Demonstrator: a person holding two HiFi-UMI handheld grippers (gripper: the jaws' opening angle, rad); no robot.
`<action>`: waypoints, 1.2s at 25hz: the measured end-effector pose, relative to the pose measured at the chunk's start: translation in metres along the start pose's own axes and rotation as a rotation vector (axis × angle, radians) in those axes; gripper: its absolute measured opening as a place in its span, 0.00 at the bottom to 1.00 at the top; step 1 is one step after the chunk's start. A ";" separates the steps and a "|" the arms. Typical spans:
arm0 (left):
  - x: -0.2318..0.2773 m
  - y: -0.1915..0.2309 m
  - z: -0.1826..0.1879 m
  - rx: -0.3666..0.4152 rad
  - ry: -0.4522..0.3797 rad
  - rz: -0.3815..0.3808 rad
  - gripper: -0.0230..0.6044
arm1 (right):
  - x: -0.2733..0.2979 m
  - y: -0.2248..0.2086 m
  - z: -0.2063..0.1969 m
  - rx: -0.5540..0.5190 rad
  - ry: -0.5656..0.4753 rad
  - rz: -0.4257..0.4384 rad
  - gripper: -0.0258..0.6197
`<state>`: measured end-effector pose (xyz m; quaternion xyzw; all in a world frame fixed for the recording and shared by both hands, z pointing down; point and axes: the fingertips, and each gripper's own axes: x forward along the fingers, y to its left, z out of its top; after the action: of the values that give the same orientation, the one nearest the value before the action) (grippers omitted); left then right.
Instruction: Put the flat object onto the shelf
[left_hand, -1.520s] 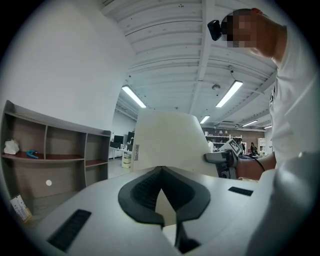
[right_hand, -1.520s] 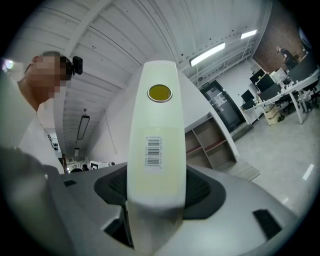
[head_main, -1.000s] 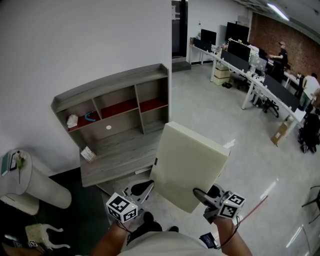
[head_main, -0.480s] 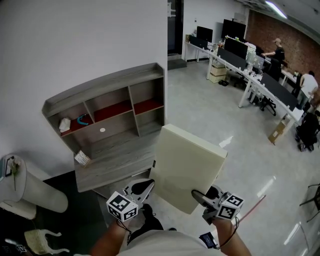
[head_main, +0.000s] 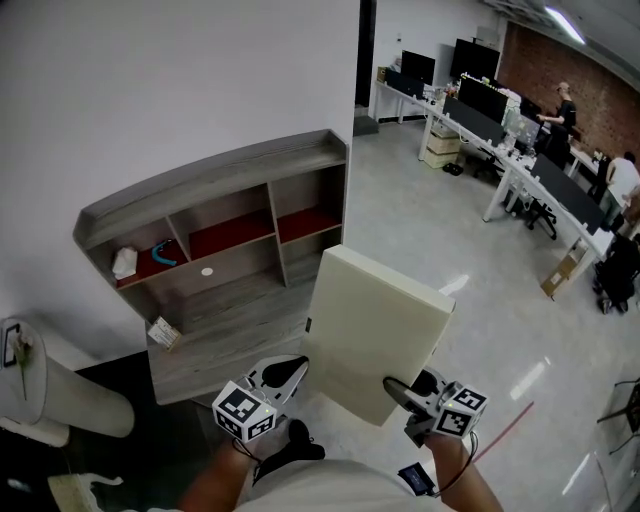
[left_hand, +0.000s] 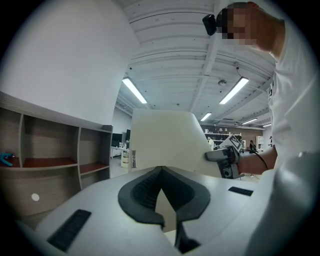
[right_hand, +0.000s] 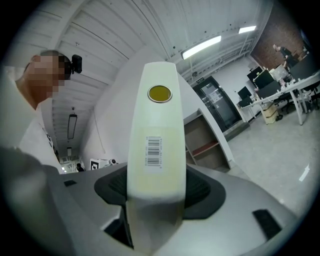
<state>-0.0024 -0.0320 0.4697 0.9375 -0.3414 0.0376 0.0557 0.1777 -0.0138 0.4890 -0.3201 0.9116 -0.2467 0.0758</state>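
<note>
Right tongs (head_main: 397, 386) are spread wide and clamped on the cream panel (head_main: 375, 335), biting its lower-right edge, the one with the barcode (right_hand: 154, 149) sticker. Left tongs (head_main: 296, 368) are pressed together, tips right up against the panel's lower-left edge, not wrapped around it as far as I can see. Panel's up in the air, tilted, near the grey shelf (head_main: 200, 182) that stands at the white wall (head_main: 150, 80). Not on it yet.
</note>
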 end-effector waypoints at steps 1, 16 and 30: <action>0.000 0.014 0.001 -0.002 -0.003 0.004 0.06 | 0.015 -0.003 0.002 -0.003 0.004 0.002 0.48; -0.016 0.193 0.030 0.012 0.001 -0.001 0.06 | 0.187 -0.019 0.043 -0.023 -0.019 0.016 0.48; -0.009 0.242 0.045 0.019 -0.004 0.045 0.06 | 0.249 -0.036 0.076 -0.056 -0.026 0.081 0.48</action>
<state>-0.1643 -0.2162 0.4433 0.9302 -0.3620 0.0402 0.0452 0.0244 -0.2234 0.4459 -0.2883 0.9293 -0.2134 0.0884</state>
